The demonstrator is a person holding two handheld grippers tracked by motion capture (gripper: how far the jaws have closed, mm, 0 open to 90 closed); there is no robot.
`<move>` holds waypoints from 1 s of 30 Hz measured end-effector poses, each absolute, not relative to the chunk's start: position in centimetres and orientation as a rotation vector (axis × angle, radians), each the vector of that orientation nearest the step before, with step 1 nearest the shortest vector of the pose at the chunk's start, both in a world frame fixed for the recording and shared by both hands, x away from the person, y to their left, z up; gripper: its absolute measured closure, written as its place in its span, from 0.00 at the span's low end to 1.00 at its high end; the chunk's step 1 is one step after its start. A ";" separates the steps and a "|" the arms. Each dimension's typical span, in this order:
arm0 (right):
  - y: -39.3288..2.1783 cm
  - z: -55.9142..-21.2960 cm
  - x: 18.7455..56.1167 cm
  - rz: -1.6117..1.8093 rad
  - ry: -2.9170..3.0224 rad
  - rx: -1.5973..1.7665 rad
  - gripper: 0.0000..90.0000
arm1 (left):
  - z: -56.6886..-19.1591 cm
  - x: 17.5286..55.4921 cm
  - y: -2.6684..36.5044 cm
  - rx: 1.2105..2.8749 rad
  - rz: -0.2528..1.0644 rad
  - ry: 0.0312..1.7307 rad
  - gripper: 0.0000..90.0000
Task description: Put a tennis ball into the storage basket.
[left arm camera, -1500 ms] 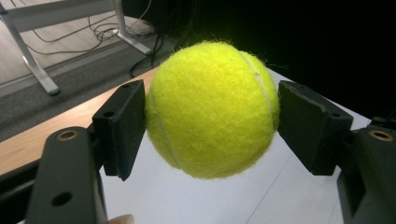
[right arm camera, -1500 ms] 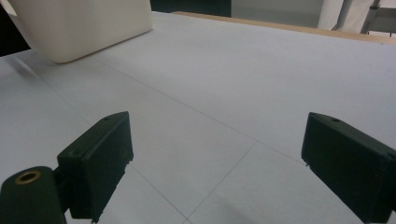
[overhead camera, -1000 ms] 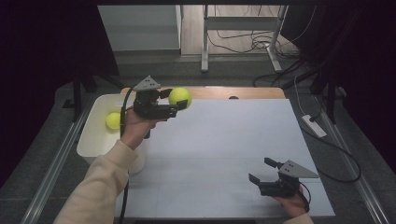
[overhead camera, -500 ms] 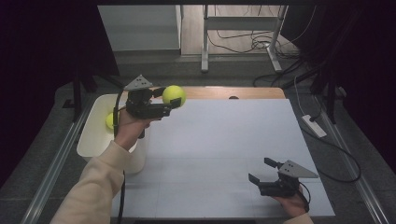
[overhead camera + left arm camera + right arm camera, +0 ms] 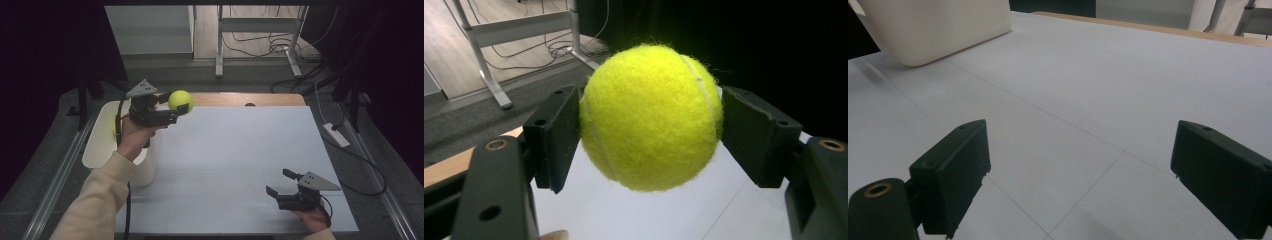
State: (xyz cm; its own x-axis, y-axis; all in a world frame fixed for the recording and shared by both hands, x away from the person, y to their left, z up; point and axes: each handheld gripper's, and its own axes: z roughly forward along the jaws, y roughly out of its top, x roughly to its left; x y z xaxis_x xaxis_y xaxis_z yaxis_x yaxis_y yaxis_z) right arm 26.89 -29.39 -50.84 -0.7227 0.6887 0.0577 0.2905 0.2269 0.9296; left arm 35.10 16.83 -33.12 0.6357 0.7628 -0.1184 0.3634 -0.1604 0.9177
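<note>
Open claw (image 5: pixel 1078 175) above white table (image 5: pixel 1128 85)

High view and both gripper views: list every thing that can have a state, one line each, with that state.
Left gripper: shut on the tennis ball, held up in the air.
Tennis ball: clamped between both pads, off the table.
Right gripper: open, nothing between its jaws, low over the table.
White bin: upright at the table's left edge; a second yellow ball shows inside, partly hidden.
Table: white surface.
</note>
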 end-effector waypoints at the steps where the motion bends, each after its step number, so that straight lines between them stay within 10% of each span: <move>1: -29.4 -50.8 26.9 1.497 2.141 0.906 0.10 | -33.1 35.1 16.9 1.766 0.460 0.917 0.31; 30: -29.2 -50.8 26.9 1.497 2.142 0.907 0.10 | -34.3 34.4 21.2 1.735 0.523 1.033 0.31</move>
State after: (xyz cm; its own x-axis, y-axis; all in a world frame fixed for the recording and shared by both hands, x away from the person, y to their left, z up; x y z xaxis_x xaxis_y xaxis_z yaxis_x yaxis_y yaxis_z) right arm 26.91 -29.24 -50.83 -0.7227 0.6886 0.0589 0.2919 0.2269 0.9292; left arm 34.45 21.21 -34.26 0.5402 0.8331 -0.1193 0.3965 -0.1269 0.9092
